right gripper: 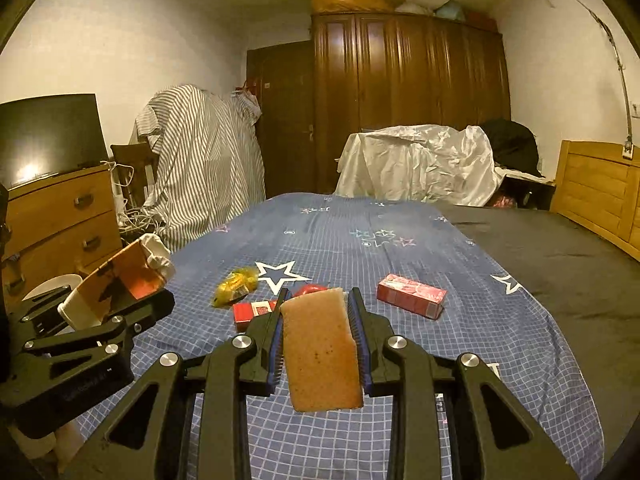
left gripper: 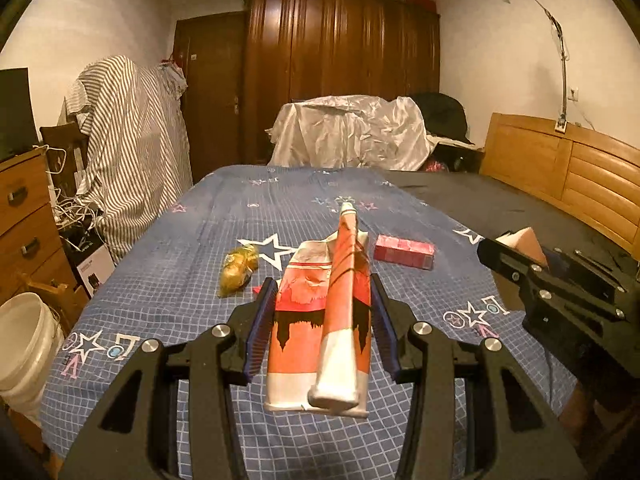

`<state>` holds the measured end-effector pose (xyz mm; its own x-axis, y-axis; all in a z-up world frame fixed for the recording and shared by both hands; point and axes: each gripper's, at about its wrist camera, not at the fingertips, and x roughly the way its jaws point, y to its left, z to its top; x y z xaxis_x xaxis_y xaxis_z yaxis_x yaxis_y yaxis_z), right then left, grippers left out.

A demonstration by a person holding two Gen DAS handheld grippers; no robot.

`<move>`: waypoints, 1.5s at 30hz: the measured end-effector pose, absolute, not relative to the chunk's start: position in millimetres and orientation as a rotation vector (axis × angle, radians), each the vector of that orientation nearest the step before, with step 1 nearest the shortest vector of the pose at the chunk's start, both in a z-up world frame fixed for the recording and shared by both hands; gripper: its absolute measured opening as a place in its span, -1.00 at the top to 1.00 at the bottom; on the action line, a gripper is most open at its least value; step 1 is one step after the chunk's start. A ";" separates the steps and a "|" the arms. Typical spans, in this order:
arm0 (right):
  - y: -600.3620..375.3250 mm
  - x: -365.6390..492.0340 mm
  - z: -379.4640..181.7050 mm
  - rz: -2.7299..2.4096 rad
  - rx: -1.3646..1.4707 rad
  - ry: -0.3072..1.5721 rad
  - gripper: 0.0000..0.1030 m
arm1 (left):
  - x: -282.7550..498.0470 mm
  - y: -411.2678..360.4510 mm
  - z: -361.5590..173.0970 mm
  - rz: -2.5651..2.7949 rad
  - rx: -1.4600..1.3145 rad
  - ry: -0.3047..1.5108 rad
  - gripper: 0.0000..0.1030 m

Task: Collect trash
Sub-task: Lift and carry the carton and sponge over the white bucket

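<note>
- Trash is split between the two grippers and the bed: some pieces are held up, the rest lie on the blue checked bedsheet (left gripper: 192, 240) with its white stars.
- Nearest in the left wrist view, the left gripper (left gripper: 323, 292) pinches a crumpled red-and-white carton (left gripper: 320, 320) between its blue pads; the carton is flattened, folded along its length and points away from the camera, clear of the sheet.
- Nearest in the right wrist view, the right gripper (right gripper: 316, 300) has its jaws pressed together on a tan sponge-like slab (right gripper: 320, 352), which stands on edge between the pads above the sheet.
- Just beyond the right gripper's tips, a small red-and-white box (right gripper: 252, 312) lies flat on the sheet, with a red rounded item (right gripper: 310, 290) beside it, partly hidden behind the slab.
- A little farther left, a crinkled yellow wrapper (left gripper: 238, 268) rests beside a large white star.
- Farther right, a pink carton (left gripper: 404, 251) lies on its side, well apart from the wrapper.
- Off the bed's left edge, a white bucket (left gripper: 24, 344) stands on the floor near a wooden dresser (right gripper: 60, 216).
- At the far end, a white sheet-covered heap (left gripper: 348, 136) sits before a dark wooden wardrobe (left gripper: 340, 44).
</note>
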<state>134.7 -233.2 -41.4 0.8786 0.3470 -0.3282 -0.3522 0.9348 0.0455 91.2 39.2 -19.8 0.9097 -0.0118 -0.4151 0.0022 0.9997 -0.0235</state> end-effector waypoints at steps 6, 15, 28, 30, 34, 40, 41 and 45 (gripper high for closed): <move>-218.5 132.3 -30.8 0.385 -0.031 0.330 0.42 | 86.4 45.8 -15.0 0.005 -0.036 0.416 0.15; -167.1 137.1 -8.5 0.477 -0.046 0.312 0.42 | 78.4 92.3 0.5 0.091 -0.062 0.389 0.15; -35.8 136.8 24.5 0.669 -0.073 0.293 0.42 | 57.3 181.2 25.4 0.261 -0.092 0.348 0.15; -12.0 137.3 28.0 0.704 -0.077 0.301 0.42 | 53.1 198.0 27.5 0.293 -0.099 0.347 0.15; 36.7 139.3 36.8 0.771 -0.094 0.321 0.42 | 42.4 235.3 30.3 0.362 -0.119 0.349 0.15; 115.0 132.7 51.7 0.882 -0.137 0.346 0.42 | 23.1 299.1 35.7 0.470 -0.146 0.369 0.15; 132.2 130.4 53.4 0.905 -0.146 0.352 0.42 | 20.4 306.8 36.0 0.481 -0.152 0.374 0.15; 194.5 122.3 59.3 0.979 -0.183 0.378 0.42 | 8.5 348.4 35.8 0.538 -0.181 0.403 0.15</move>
